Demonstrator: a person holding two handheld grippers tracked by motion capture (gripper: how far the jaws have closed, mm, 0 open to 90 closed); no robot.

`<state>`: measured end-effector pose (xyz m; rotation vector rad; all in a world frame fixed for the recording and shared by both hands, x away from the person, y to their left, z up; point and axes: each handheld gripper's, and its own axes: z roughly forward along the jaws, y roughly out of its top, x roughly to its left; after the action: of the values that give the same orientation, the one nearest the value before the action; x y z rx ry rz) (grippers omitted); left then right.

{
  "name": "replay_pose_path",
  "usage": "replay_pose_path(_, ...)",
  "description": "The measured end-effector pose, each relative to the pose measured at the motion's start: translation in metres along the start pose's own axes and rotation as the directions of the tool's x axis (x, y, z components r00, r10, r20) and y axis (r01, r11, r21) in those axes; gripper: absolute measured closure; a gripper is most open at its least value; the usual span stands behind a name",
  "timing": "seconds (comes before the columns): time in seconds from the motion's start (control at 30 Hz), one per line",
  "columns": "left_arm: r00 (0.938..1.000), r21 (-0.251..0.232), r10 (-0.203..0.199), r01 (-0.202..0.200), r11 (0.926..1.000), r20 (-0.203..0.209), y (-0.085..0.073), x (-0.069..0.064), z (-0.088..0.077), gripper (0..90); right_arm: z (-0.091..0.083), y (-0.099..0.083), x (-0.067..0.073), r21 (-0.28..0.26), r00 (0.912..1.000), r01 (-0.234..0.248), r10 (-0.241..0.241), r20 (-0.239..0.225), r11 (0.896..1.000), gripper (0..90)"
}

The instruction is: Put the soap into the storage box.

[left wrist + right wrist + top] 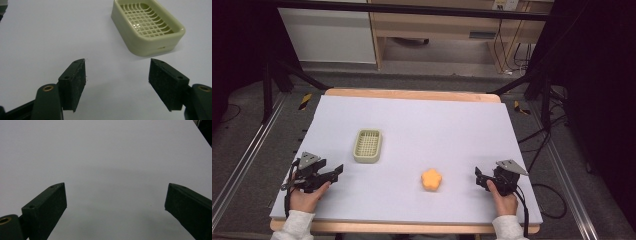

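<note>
Start of the job by the look of it: nothing picked up yet. Orange flower-shaped piece (431, 179) lies on the white worktop (452, 125), front centre, nearer the right tongs (481, 178) than the left tongs (335, 172). Green slotted tray (367, 145) sits further back and to the left, well apart from the flower, empty.

Left tongs (117, 75) rest low at the front-left edge w/ a clear gap between the pads, nothing in it; tray (147, 27) just ahead and to one side in the left gripper view. Right tongs (116, 202) wide, empty, facing bare worktop in their own view.

Judgement: likely step = reach for the flower, prob. w/ the right hand since it's closest, then carry it to the tray. Next move needs the right tongs swung toward the flower, lowered so the pads straddle it, then closed. Piece is low and lobed, so grip across the middle; pads near the worktop or it may slip out.
</note>
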<state>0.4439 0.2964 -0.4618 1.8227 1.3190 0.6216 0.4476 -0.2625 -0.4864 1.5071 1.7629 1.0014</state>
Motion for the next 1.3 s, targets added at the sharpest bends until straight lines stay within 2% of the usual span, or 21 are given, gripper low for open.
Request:
replay_pose_path(0.2, 0.9992, -0.011, 0.038, -0.038, 0.9992, 0.014, 0.002, -0.012, -0.002, 29.9, -0.001, -0.001, -0.001, -0.010, 0.9999, -0.016, 0.016, 0.001, 1.000, 4.5)
replay_pose_path(0.43, 0.9982, -0.017, 0.057, -0.057, 0.9982, 0.019, 0.003, -0.023, -0.001, 31.6, -0.002, -0.001, -0.001, -0.008, 0.9999, -0.012, 0.012, -0.001, 1.000, 4.5)
replay_pose_path(0.5, 0.9968, -0.013, 0.077, -0.077, 0.9969, 0.022, 0.003, -0.026, -0.001, 31.5, -0.002, -0.001, -0.001, -0.005, 0.9999, -0.014, 0.014, -0.004, 1.000, 4.5)
replay_pose_path(1.07, 0.9917, -0.018, 0.111, -0.110, 0.9938, 0.065, 0.008, -0.044, 0.002, 29.7, -0.001, -0.001, 0.000, -0.001, 0.9999, -0.011, 0.011, -0.007, 1.000, 4.5)
replay_pose_path(1.3, 0.9865, -0.012, 0.136, -0.136, 0.9907, 0.091, 0.009, -0.056, 0.004, 29.0, -0.001, -0.001, 0.000, 0.003, 0.9999, -0.012, 0.012, -0.007, 1.000, 4.5)
